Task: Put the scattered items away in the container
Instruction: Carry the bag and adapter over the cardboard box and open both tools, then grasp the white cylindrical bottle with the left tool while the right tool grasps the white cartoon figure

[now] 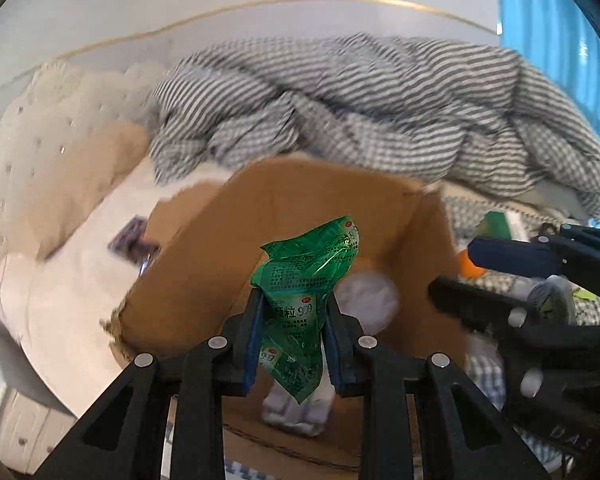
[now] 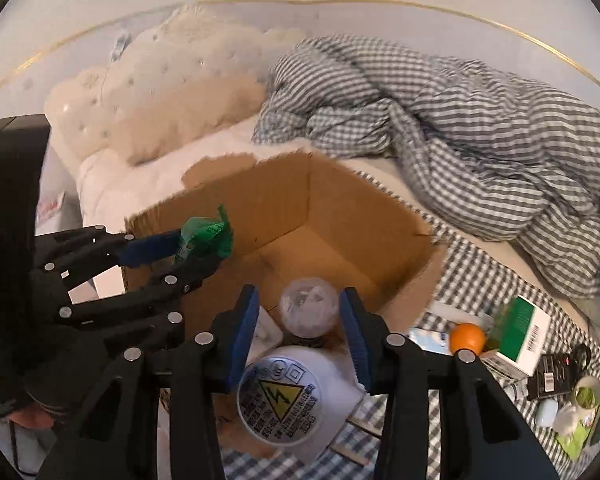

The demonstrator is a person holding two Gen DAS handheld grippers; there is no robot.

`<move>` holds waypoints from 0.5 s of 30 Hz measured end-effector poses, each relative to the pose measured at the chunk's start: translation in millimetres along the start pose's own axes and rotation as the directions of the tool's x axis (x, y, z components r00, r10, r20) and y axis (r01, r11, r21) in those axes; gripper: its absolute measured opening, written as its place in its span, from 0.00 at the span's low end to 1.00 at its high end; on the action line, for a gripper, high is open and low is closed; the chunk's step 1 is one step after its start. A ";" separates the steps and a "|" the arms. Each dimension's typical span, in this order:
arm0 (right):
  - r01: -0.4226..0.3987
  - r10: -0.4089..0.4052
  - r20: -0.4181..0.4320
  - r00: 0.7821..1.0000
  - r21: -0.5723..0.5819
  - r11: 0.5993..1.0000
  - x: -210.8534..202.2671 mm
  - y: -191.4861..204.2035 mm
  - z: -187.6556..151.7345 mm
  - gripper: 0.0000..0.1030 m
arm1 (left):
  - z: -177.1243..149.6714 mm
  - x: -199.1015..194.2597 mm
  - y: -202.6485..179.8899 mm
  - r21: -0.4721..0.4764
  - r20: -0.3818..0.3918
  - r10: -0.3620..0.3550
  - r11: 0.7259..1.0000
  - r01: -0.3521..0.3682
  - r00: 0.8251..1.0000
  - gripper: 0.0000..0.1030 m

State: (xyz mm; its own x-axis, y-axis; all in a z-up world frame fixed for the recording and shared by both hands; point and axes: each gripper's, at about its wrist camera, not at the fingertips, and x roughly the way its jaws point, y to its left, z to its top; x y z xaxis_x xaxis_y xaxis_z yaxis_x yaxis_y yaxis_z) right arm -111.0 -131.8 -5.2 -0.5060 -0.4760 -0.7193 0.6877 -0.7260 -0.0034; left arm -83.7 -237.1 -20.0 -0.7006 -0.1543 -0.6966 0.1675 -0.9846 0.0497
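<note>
My left gripper (image 1: 294,312) is shut on a green sachet (image 1: 306,280) and holds it over the open cardboard box (image 1: 236,248); the sachet also shows in the right wrist view (image 2: 208,236). My right gripper (image 2: 298,312) is open above the box's (image 2: 340,220) near edge, its blue pads either side of a clear round bottle (image 2: 310,306) that lies inside. A white round adapter with a yellow warning label (image 2: 278,396) lies below it. My right gripper (image 1: 456,276) shows at the right of the left wrist view.
On the checked sheet right of the box lie an orange (image 2: 466,338), a green-and-white carton (image 2: 520,334), a dark packet (image 2: 552,374), a cup (image 2: 586,396) and small white items. A rumpled checked duvet (image 2: 460,140) and cream headboard (image 2: 172,92) lie behind.
</note>
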 end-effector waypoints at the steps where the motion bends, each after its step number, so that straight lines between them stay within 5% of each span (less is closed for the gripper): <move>1: -0.006 0.006 -0.017 1.000 -0.002 1.000 6.8 1.7 0.5 0.24 | -2.9 3.1 4.4 -0.009 -0.004 0.002 1.000 -0.002 1.000 0.27; 4: 0.007 -0.007 -0.033 0.999 0.007 1.000 17.9 0.2 1.1 0.24 | -8.7 8.2 3.2 -0.016 -0.012 -0.005 1.000 0.004 1.000 0.31; 5: 0.003 -0.002 -0.033 0.999 0.017 1.000 18.1 -3.2 0.7 0.24 | -10.6 9.3 1.9 -0.010 -0.014 -0.005 1.000 0.005 1.000 0.40; 6: -0.002 0.003 -0.029 1.000 0.033 0.999 15.9 -7.0 -0.3 0.26 | -11.8 9.4 -0.3 -0.003 -0.013 -0.002 1.000 0.002 1.000 0.64; 8: -0.007 0.008 -0.011 1.000 0.064 0.998 8.4 -16.8 -3.0 0.38 | -14.5 5.0 -7.2 0.017 0.011 0.025 1.000 -0.025 1.000 0.91; 9: 0.000 0.000 -0.001 1.000 0.077 0.997 3.2 -23.3 -5.7 0.48 | -15.3 0.7 -11.2 0.029 0.034 0.034 0.999 -0.035 0.999 0.97; 15: 0.056 -0.059 0.010 0.998 0.200 0.978 -32.4 -81.1 -35.8 0.52 | -10.3 -20.7 -37.5 0.064 0.072 0.004 0.998 -0.009 0.997 1.00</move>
State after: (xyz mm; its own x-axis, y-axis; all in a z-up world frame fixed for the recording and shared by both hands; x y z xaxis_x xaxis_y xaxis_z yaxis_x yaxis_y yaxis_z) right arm -131.7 -39.7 -6.5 -0.5509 -0.4369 -0.7111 0.5400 -0.8363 0.0955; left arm -68.3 -196.1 -14.8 -0.7481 -0.1637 -0.6431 0.1285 -0.9865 0.1016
